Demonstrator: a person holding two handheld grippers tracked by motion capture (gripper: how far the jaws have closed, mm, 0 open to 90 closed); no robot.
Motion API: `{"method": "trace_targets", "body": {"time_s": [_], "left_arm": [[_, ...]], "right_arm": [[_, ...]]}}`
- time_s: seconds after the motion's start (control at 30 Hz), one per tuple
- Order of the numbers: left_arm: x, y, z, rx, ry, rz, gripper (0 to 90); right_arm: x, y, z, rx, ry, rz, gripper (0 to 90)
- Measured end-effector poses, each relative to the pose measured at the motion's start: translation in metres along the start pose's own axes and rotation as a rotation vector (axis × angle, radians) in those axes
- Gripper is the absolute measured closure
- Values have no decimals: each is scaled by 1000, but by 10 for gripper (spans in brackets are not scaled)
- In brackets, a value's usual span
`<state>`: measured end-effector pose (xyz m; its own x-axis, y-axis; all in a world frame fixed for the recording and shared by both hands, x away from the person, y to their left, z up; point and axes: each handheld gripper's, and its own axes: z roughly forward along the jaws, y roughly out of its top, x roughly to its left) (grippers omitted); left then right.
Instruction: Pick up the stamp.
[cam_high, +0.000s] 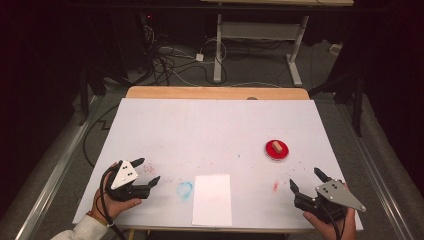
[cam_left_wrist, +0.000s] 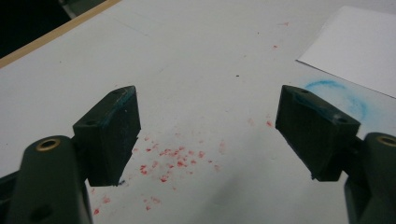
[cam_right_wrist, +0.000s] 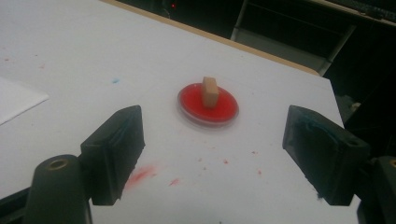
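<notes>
A round red dish (cam_high: 277, 151) (cam_right_wrist: 208, 105) lies right of centre on the white table cover, and a small tan block (cam_high: 276, 147) (cam_right_wrist: 210, 91) stands upright in it. A blank white sheet of paper (cam_high: 212, 199) (cam_left_wrist: 359, 46) lies near the front edge at the middle. My left gripper (cam_high: 147, 171) (cam_left_wrist: 210, 140) rests open at the front left, over red paint specks, with nothing between its jaws. At the front right my right gripper (cam_high: 306, 180) (cam_right_wrist: 215, 154) is open and empty, pointing at the dish from a short way off.
A blue smudged ring (cam_high: 184, 189) (cam_left_wrist: 338, 93) marks the cover just left of the paper. A red smear (cam_high: 275, 186) (cam_right_wrist: 140, 176) lies in front of the right gripper. The table's wooden far edge (cam_high: 215, 92) borders a floor strewn with cables and a desk frame (cam_high: 255, 35).
</notes>
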<state>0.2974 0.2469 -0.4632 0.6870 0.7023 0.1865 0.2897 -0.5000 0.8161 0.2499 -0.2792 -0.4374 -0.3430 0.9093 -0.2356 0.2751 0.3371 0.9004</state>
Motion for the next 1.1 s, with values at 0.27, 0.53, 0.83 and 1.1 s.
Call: {"method": "trace_targets", "body": {"time_s": [0.27, 0.53, 0.83, 1.1], "left_arm": [[0, -2, -1, -2, 2, 7, 213], [-3, 0, -4, -7, 7, 22, 213], [-2, -2, 0, 17, -7, 5, 213], [-2, -2, 2, 15, -6, 15, 213]], "right_arm": [[-2, 3, 2, 6, -1, 1, 211], [-9, 8, 2, 40, 11, 5, 239], [-34, 38, 19, 139, 111, 15, 254], [-45, 62, 53, 239, 151, 21, 285]]}}
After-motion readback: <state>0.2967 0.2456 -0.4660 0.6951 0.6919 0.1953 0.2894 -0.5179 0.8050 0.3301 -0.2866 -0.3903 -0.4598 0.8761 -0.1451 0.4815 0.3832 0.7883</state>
